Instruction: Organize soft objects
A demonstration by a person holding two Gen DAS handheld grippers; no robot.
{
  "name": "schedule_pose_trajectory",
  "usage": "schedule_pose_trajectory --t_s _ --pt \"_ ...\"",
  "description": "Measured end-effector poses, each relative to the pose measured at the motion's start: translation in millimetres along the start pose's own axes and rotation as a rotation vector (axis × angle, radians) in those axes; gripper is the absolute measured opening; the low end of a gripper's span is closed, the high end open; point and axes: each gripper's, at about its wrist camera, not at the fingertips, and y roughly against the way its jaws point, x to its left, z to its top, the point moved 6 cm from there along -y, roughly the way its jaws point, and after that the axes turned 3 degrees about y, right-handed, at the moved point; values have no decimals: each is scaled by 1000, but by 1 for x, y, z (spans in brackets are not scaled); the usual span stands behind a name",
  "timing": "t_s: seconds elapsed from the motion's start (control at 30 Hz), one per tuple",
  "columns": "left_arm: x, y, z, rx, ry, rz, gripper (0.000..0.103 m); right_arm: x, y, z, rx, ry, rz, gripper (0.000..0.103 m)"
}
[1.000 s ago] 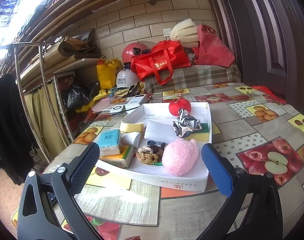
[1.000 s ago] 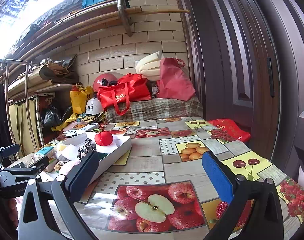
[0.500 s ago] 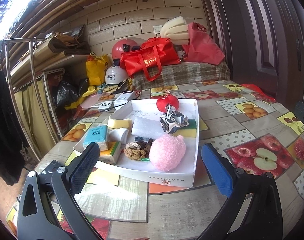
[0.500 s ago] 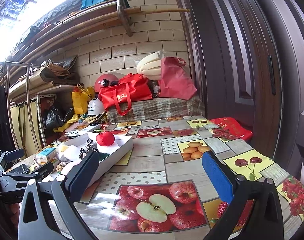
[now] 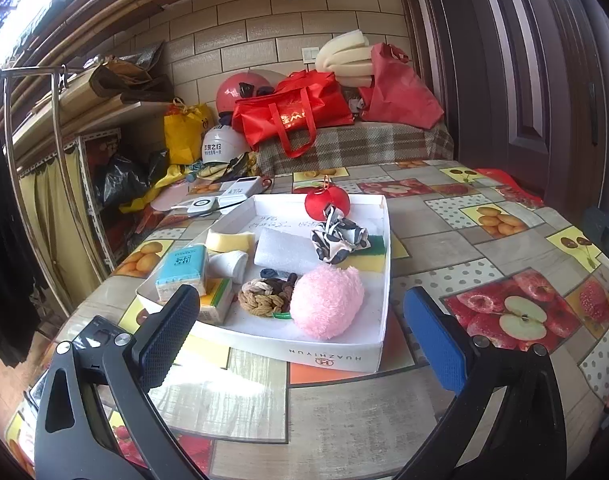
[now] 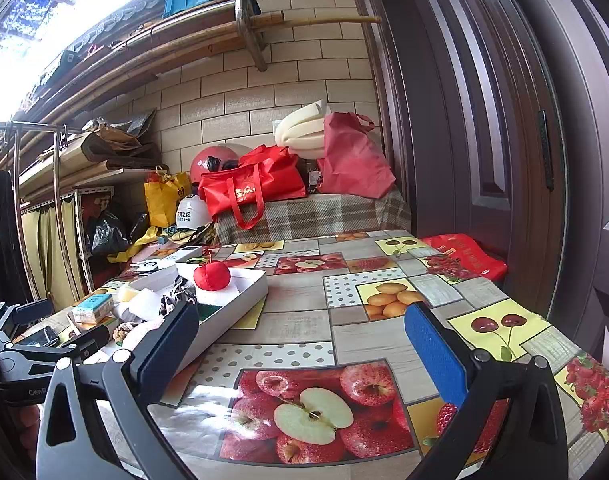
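Note:
A white box (image 5: 332,354) on the fruit-print table holds soft things: a pink fluffy ball (image 5: 326,302), a braided rope knot (image 5: 260,298), a black-and-white scrunchie (image 5: 338,238), a red stuffed apple (image 5: 326,203), a white foam block (image 5: 284,250), sponges and a blue tissue pack (image 5: 182,268). My left gripper (image 5: 300,336) is open and empty, just in front of the box. My right gripper (image 6: 300,344) is open and empty over the table, to the right of the box (image 6: 232,308); the apple (image 6: 211,276) shows there too.
A phone (image 5: 98,334) lies by my left finger. White devices (image 5: 220,200) sit behind the box. Red bags (image 5: 296,114), helmets and a yellow bag stand on the plaid-covered bench at the back. A dark door (image 6: 484,140) is on the right. A shelf rack stands left.
My left gripper has swung a little to the right and drawn closer to the box, which now sits more to the left in its view. The right gripper has barely moved.

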Motion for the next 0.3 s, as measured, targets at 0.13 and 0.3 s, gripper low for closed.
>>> schedule_pose_trajectory --t_s 0.13,0.3 --pt "1 0 0 2 4 -7 103 0 0 0 1 0 0 103" --pt "2 -1 0 7 6 -12 103 0 0 0 2 0 0 103"
